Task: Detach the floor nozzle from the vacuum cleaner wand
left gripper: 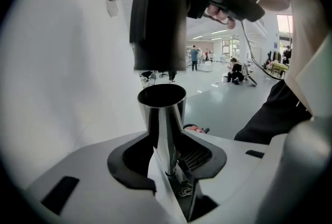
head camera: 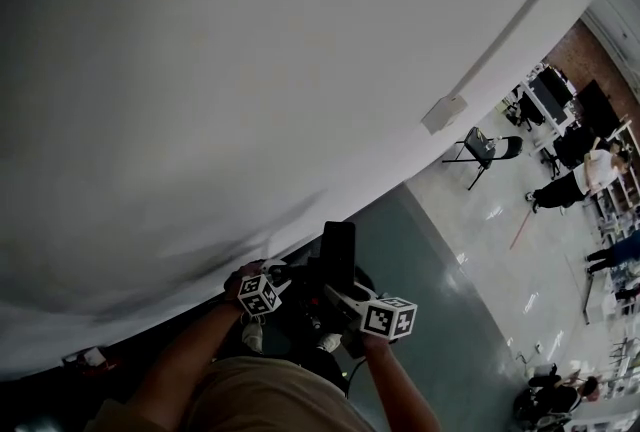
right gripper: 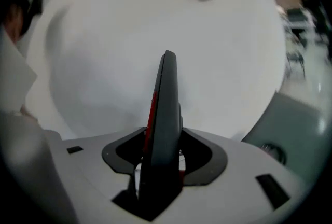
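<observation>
My left gripper (left gripper: 166,166) is shut on the shiny metal wand (left gripper: 162,114), whose open end points up. Just above it, apart by a small gap, hangs the black neck of the floor nozzle (left gripper: 158,26). In the right gripper view the nozzle (right gripper: 165,109) shows edge-on, dark grey with a red stripe, and my right gripper (right gripper: 161,176) is shut on it. In the head view both grippers, left (head camera: 275,285) and right (head camera: 350,305), sit close together at the bottom centre, with the black nozzle (head camera: 338,255) standing up between them.
A big white wall (head camera: 250,70) fills most of the head view, with a small box (head camera: 443,113) mounted on it. Grey-green floor (head camera: 440,260) runs to the right. A folding chair (head camera: 485,148) and several people (head camera: 580,178) are far off.
</observation>
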The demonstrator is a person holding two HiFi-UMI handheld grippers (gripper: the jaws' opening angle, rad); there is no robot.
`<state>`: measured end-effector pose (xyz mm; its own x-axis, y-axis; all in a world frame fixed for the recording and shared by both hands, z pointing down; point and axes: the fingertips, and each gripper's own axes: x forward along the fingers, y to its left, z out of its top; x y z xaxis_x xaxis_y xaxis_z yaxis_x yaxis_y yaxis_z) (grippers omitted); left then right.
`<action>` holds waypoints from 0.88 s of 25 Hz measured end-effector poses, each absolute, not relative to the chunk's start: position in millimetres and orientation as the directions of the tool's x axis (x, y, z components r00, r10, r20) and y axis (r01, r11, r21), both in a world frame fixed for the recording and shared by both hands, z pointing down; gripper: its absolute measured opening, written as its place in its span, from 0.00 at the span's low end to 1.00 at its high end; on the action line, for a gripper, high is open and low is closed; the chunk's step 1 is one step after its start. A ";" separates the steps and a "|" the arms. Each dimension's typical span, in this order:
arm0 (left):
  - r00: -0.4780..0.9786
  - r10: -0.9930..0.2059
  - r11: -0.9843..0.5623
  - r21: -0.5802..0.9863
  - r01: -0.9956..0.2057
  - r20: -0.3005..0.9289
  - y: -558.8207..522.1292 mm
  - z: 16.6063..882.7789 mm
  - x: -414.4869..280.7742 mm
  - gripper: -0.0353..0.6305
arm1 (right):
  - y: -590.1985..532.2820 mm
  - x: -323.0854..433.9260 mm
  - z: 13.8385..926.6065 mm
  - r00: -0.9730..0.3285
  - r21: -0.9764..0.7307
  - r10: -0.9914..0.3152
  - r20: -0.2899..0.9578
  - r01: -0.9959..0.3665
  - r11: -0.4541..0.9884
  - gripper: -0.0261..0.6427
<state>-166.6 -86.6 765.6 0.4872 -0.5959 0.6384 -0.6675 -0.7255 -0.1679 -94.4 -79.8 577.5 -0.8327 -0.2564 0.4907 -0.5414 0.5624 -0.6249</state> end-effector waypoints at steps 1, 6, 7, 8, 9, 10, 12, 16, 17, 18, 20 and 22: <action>0.464 -0.606 -0.706 -0.168 -0.688 0.647 -88.5 768.4 -178.6 0.29 | -89.2 -85.3 569.9 -0.843 -0.691 -0.297 0.448 -0.538 0.483 0.36; 0.434 -0.610 -0.663 -0.129 -0.737 0.663 -86.6 771.7 -213.5 0.29 | -83.5 -73.3 541.9 -0.807 -0.461 -0.318 0.498 -0.557 0.691 0.36; 0.422 -0.619 -0.648 -0.125 -0.752 0.663 -86.7 771.7 -215.1 0.29 | -78.4 -76.2 539.3 -0.813 -0.456 -0.305 0.495 -0.542 0.706 0.36; 0.406 -0.630 -0.619 -0.113 -0.777 0.662 -88.6 772.0 -217.8 0.29 | -74.6 -78.6 538.4 -0.822 -0.469 -0.297 0.486 -0.532 0.705 0.36; 0.384 -0.643 -0.578 -0.091 -0.811 0.662 -91.6 772.4 -221.7 0.29 | -72.2 -80.3 539.2 -0.828 -0.486 -0.294 0.477 -0.527 0.697 0.36; 0.360 -0.653 -0.532 -0.065 -0.844 0.666 -94.7 772.8 -225.8 0.29 | -70.2 -81.1 541.4 -0.831 -0.498 -0.295 0.473 -0.528 0.688 0.36; 0.315 -0.663 -0.439 -0.012 -0.899 0.679 -99.1 773.6 -232.1 0.29 | -66.0 -80.5 546.9 -0.830 -0.512 -0.297 0.472 -0.532 0.674 0.36; 0.304 -0.671 -0.239 0.191 -0.952 0.676 -101.4 771.9 -237.4 0.36 | -61.2 -75.0 553.0 -0.831 -0.530 -0.300 0.469 -0.536 0.657 0.36; 0.310 -0.682 -0.170 0.268 -0.948 0.662 -101.5 769.2 -239.8 0.37 | -61.0 -73.0 553.3 -0.831 -0.534 -0.304 0.466 -0.538 0.652 0.36; 0.310 -0.699 -0.093 0.348 -0.933 0.644 -102.3 766.8 -243.4 0.40 | -61.4 -70.9 553.7 -0.830 -0.539 -0.309 0.464 -0.541 0.646 0.36; 0.298 -0.745 0.056 0.501 -0.864 0.597 -106.2 765.4 -250.9 0.45 | -63.8 -66.8 556.2 -0.829 -0.548 -0.318 0.460 -0.547 0.633 0.36; 0.281 -0.791 0.140 0.608 -0.781 0.544 -109.9 764.6 -255.2 0.52 | -65.1 -63.5 560.2 -0.828 -0.558 -0.323 0.458 -0.551 0.621 0.36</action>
<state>-255.2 -109.9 764.6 0.2812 -0.7906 0.5439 -0.7814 0.1404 0.6081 -63.5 -65.1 560.2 -0.8280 -0.3232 0.4582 -0.5510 0.6210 -0.5575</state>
